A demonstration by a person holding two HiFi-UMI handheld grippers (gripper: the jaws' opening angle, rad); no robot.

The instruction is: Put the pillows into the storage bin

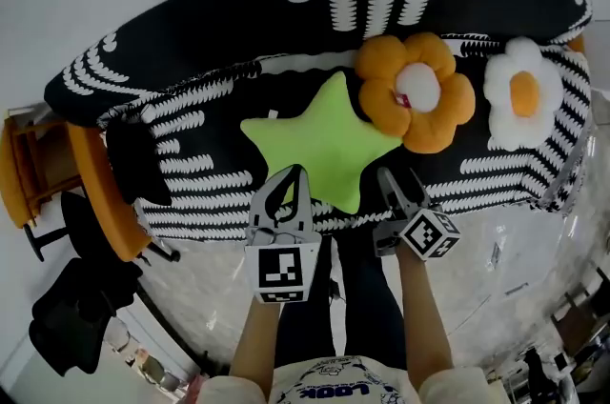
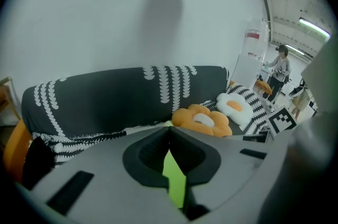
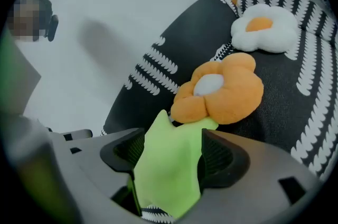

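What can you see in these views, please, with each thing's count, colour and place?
Sofa: one, black with white pattern, against the wall.
Star pillow: one, green, middle of the seat.
Orange flower pillow: one, white centre, right of the star.
White flower pillow: one, orange centre, seat's right end.
Furniture: one piece, orange, by sofa's left end.
Left gripper: one, grey, shut, over the star's near edge.
Right gripper: one, grey, open, star showing between its jaws.
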